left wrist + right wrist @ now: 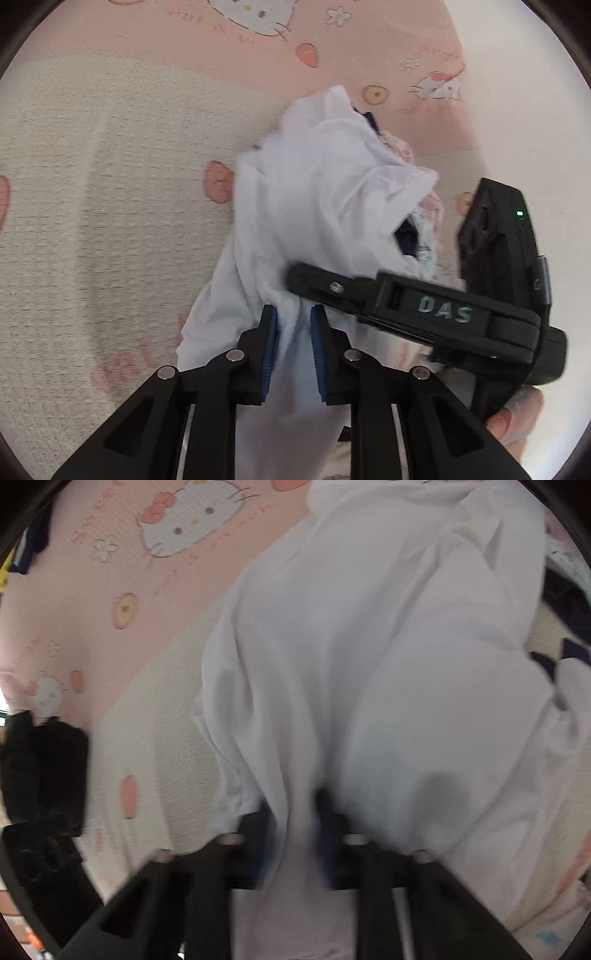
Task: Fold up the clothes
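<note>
Bed cover (110, 184): pink and cream, printed with cartoon cats, flowers and fruit.
Edge (14, 915): brick-patterned surface.

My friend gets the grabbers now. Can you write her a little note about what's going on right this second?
Left gripper: white cloth runs between its blue pads; they sit close to it, but I cannot tell if they pinch.
Right gripper: shut on the same white garment; in the left wrist view it reaches in from the right, just ahead of the left pads.
Things: the garment is bunched and hanging from the grippers over the pink and cream cartoon-cat blanket. More crumpled clothes lie behind it.
Done: garment picked up.
Left: spread it flat, fold it, then the rest.
</note>
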`<state>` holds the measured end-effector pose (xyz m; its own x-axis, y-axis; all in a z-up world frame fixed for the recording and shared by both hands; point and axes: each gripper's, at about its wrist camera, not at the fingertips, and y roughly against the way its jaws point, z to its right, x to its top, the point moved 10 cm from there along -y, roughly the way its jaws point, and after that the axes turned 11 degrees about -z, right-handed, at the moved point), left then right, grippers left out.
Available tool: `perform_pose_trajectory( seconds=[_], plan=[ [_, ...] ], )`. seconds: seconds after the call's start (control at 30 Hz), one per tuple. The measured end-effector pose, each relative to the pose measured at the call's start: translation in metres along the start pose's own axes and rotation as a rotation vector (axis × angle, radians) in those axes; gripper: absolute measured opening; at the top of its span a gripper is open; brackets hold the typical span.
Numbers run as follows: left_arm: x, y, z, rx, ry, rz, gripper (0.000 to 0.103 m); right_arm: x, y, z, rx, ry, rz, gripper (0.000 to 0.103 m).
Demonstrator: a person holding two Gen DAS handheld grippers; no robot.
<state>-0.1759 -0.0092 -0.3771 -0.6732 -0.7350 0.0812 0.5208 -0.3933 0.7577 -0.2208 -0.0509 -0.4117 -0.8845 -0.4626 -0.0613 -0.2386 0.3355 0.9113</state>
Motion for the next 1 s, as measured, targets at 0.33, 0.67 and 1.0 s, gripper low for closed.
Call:
perform_pose_trajectory(
  seconds=[0.33, 0.67, 1.0],
  plan=[
    [0.009, 0.021, -0.01, -0.099, 0.126, 0.005, 0.055, 0.003, 0.011, 0.018, -0.106, 0.014, 0.045, 0.01],
    [0.051, 0.018, 0.008, -0.047, 0.018, -0.014, 0.055, -0.001, 0.018, 0.044, -0.108, -0.036, 0.016, 0.008],
    [0.043, -0.016, 0.005, 0.037, -0.024, -0.079, 0.055, -0.002, 0.03, 0.063, -0.106, -0.037, 0.007, 0.008]
  ],
)
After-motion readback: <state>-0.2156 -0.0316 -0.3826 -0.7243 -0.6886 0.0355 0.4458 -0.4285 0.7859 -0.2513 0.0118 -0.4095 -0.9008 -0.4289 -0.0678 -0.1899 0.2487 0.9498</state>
